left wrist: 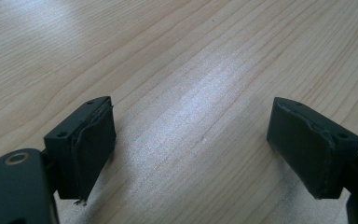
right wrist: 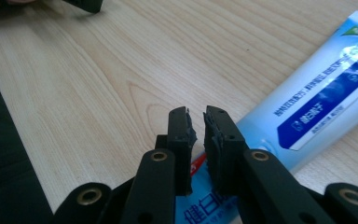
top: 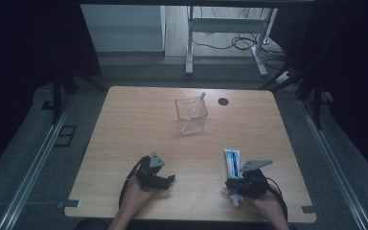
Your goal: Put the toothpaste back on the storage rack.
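Dim high view, dark edges

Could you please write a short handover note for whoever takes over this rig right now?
Left gripper: open, holding nothing, over bare wood of the light wooden table.
Right gripper: jaws almost closed above the blue-and-white toothpaste tube, which lies flat near the table's front right; not visibly gripping it.
Clear plastic cup stands mid-table with a toothbrush inside.
Done: toothbrush in cup.
Left: probably the tube.

Left tool [left wrist: 191,154] jaws spread wide, nothing between them; bare wooden table [left wrist: 182,60] beneath.
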### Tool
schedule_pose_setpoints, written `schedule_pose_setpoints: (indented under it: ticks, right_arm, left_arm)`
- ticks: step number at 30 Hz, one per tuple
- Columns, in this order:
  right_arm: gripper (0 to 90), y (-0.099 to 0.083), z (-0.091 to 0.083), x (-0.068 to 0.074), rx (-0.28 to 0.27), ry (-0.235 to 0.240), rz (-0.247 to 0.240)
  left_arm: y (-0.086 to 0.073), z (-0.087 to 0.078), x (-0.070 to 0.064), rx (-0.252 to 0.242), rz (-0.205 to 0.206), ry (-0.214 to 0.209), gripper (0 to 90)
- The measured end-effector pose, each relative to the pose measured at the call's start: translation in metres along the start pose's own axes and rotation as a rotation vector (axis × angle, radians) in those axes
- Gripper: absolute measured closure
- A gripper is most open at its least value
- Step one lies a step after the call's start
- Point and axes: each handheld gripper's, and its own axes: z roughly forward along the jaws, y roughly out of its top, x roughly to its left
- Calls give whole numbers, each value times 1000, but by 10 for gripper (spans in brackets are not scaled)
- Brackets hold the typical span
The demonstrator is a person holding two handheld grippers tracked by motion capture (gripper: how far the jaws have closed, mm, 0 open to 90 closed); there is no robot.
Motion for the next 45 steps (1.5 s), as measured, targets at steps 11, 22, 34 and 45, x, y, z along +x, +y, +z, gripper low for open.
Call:
schedule_pose_setpoints:
  ticks: [11, 22, 34, 45]
  right_arm:
    - [783, -1, 1, -3, 44, -27, 9]
    - [767, -15, -15, -23, 57, -92, 44]
    - [705, -16, -24, -26, 61, -112, 33]
    - [633, -8, -53, -39, 91, -186, 32]
  left_arm:
    - [0, 0, 0, 0, 0, 0, 153]
    - [0, 0, 0, 3, 5, 0, 153]
    - [0, 0, 0, 3, 5, 0, 153]
    - [0, 0, 1, 5, 8, -1, 153]
